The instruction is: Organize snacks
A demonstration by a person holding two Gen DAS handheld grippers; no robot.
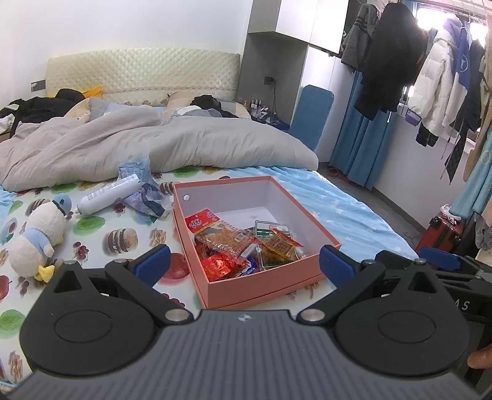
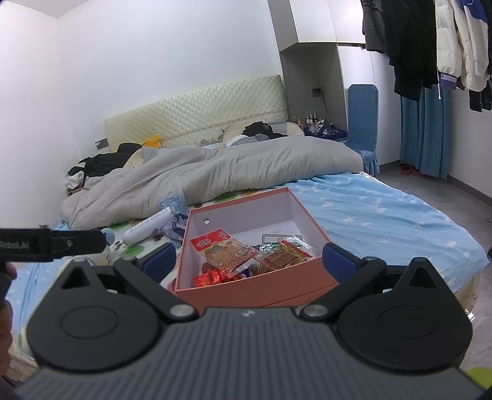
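While both grippers hover wide open and empty, the snack packets (image 1: 236,243) lie in the pink cardboard box (image 1: 307,215) on the bed.
The left gripper (image 1: 244,261) and right gripper (image 2: 249,257) each frame the box between spread blue fingertips. The packets crowd its near end; a red-labelled packet (image 2: 215,243) lies on top. Left of the box are a white bottle (image 1: 107,194) and a plush duck (image 1: 37,234); a grey duvet (image 1: 153,144) is bunched behind.

Pretty bright, soft daylight overall. Blown-out glare at the window (image 1: 442,15) top right in the left wrist view. Mild shadows under the duvet (image 1: 172,144). Heavy fisheye bending at the edges, dark soft corners, center reasonably sharp.
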